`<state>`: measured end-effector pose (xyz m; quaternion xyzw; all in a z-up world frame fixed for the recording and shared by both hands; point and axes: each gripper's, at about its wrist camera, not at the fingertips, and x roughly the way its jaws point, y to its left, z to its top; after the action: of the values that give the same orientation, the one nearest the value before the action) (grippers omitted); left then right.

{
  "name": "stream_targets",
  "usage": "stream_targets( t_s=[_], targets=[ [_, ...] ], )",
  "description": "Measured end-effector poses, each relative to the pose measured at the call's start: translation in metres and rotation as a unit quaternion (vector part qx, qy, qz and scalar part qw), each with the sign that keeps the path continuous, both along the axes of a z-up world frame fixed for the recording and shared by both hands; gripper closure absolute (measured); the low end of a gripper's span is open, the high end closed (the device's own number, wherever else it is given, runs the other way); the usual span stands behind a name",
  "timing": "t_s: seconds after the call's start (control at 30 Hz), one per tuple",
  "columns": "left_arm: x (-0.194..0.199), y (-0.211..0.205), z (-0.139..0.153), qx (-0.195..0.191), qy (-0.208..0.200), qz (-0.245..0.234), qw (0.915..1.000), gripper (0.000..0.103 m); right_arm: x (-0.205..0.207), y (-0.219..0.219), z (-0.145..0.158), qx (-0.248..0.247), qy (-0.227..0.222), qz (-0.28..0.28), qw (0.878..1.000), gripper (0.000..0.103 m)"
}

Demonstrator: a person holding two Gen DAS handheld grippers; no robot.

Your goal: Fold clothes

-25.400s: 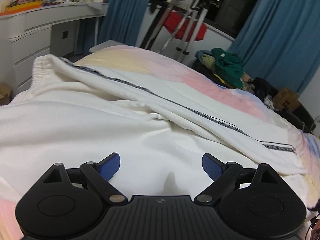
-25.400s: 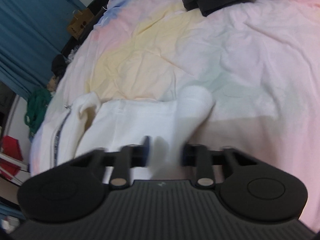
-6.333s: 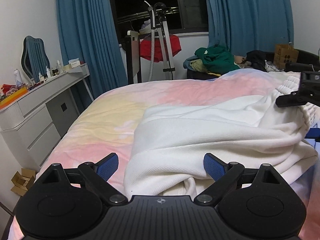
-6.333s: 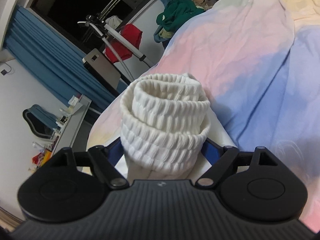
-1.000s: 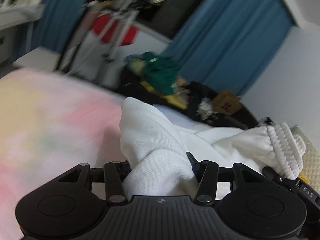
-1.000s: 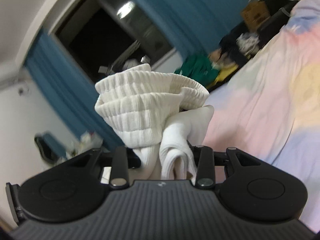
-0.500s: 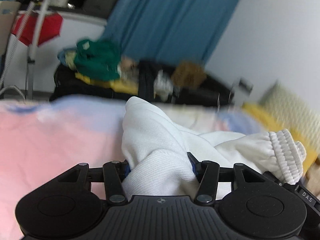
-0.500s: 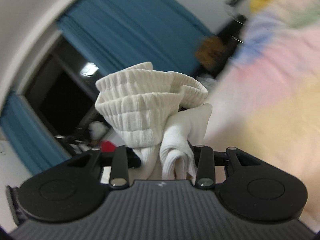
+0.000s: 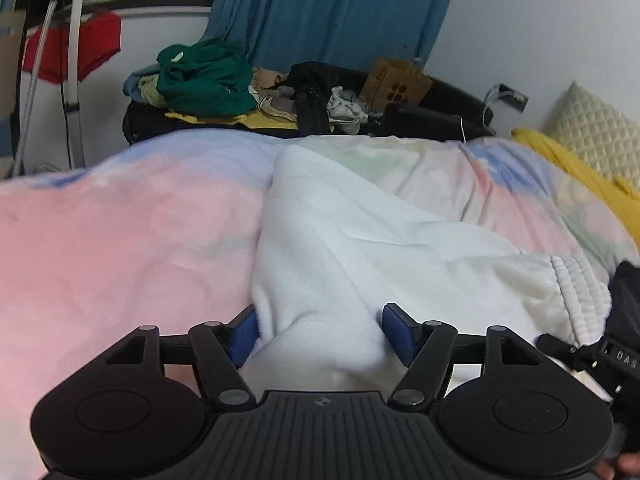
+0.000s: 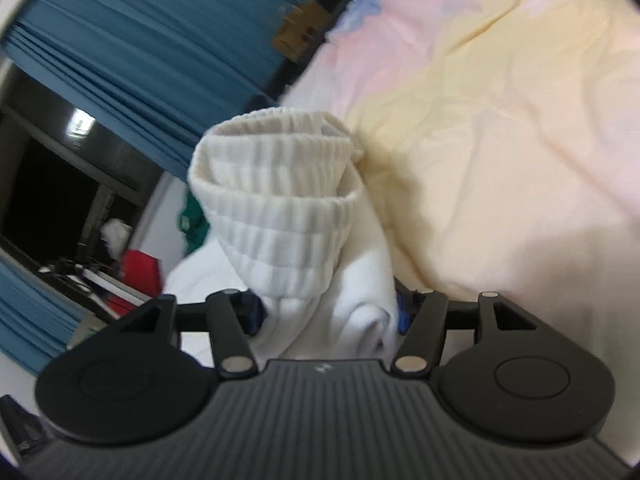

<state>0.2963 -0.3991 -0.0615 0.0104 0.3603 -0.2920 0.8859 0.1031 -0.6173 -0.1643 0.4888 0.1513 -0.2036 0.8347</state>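
I grip bulky white knit sweatpants (image 9: 360, 240) in left gripper (image 9: 320, 330) and right gripper (image 10: 326, 312) | risk: thick bunch slips, fold skews

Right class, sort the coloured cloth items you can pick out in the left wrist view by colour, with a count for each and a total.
White: 1, the white garment on the bed
Green: 1, the green garment in the pile
Red: 1, the red cloth hanging by the window
Yellow: 1, the yellow blanket by the pillow
Total: 4
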Motion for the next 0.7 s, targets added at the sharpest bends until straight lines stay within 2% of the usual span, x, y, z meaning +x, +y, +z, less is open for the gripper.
stream_targets(
  t_s=[0.07, 0.17, 0.37, 0.47, 0.53, 0.57, 0.6, 0.7],
  targets=[
    [-0.028, 0.018, 0.029, 0.009, -0.019, -0.008, 0.9998, 0.035, -0.018, 0.015, 0.019, -0.037, 0.024, -0.005, 0.999, 0.042],
    [-0.067, 0.043, 0.071, 0.006, -0.042, -0.014, 0.999, 0.033, -0.041, 0.034, 0.057, -0.106, 0.031, -0.008, 0.994, 0.042],
    [-0.139, 0.076, 0.151, 0.002, -0.105, -0.026, 0.9942, 0.023, -0.086, 0.076, 0.142, -0.195, 0.015, 0.017, 0.981, 0.042],
    [-0.186, 0.094, 0.189, 0.021, -0.141, -0.03, 0.9893, 0.022, -0.111, 0.094, 0.183, -0.228, -0.003, 0.035, 0.973, 0.042],
    [-0.213, 0.11, 0.206, 0.02, -0.159, -0.032, 0.9866, 0.014, -0.129, 0.11, 0.204, -0.248, -0.011, 0.045, 0.968, 0.041],
    [-0.226, 0.118, 0.213, 0.022, -0.165, -0.029, 0.9857, 0.013, -0.139, 0.119, 0.215, -0.257, -0.014, 0.049, 0.965, 0.038],
    [-0.239, 0.126, 0.219, 0.022, -0.171, -0.025, 0.9847, 0.012, -0.147, 0.126, 0.223, -0.266, -0.018, 0.053, 0.962, 0.029],
    [-0.274, 0.149, 0.236, 0.017, -0.189, -0.015, 0.9817, 0.004, -0.169, 0.149, 0.242, -0.292, -0.03, 0.06, 0.954, 0.02]
  ],
)
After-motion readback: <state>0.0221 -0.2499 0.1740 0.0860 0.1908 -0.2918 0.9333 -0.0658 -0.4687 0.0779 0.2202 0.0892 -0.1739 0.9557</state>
